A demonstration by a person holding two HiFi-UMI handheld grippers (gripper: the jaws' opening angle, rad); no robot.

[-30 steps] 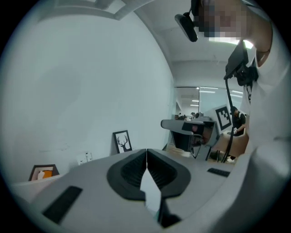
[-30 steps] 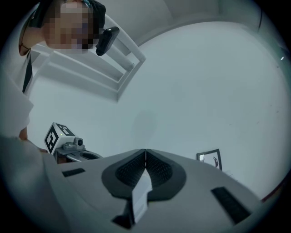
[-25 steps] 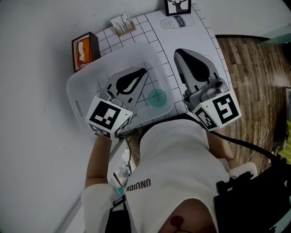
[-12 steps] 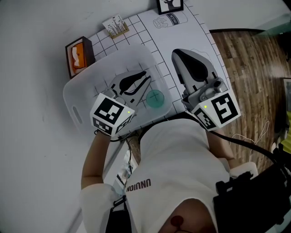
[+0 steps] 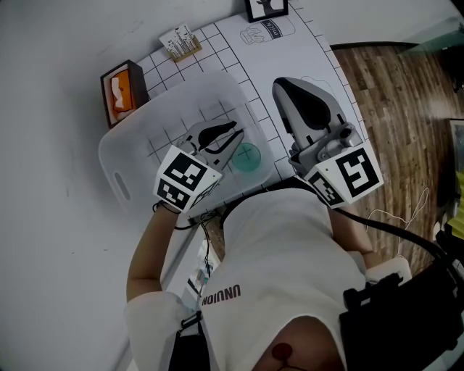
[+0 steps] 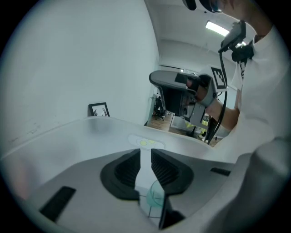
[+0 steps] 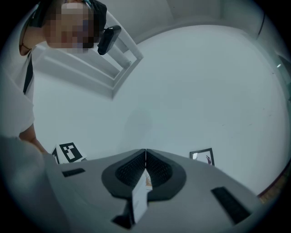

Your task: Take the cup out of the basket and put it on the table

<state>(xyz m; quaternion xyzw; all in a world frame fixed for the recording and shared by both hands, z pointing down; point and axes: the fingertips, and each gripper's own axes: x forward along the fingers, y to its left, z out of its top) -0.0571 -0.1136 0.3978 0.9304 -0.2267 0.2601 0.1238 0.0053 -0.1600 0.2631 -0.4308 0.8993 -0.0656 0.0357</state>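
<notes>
A teal cup (image 5: pixel 246 156) stands inside the translucent white basket (image 5: pixel 119 170), near its right wall. My left gripper (image 5: pixel 238 134) reaches into the basket and points at the cup, its tips just short of it. Its jaws stand open by a narrow gap with nothing between them. In the left gripper view (image 6: pixel 145 150) the cup (image 6: pixel 156 195) shows low down through that gap. To the right of the basket, my right gripper (image 5: pixel 279 84) hangs shut and empty over the gridded table (image 5: pixel 264 61); its tips meet in the right gripper view (image 7: pixel 145 150).
An orange box in a dark holder (image 5: pixel 118 90) sits behind the basket. A small card stand (image 5: pixel 178 41) and a picture frame (image 5: pixel 265 7) stand at the table's far edge. Wooden floor (image 5: pixel 406 109) lies to the right.
The left gripper has turned and shifted a little toward the cup, and its jaws have parted slightly. The right gripper has stayed where it was.
</notes>
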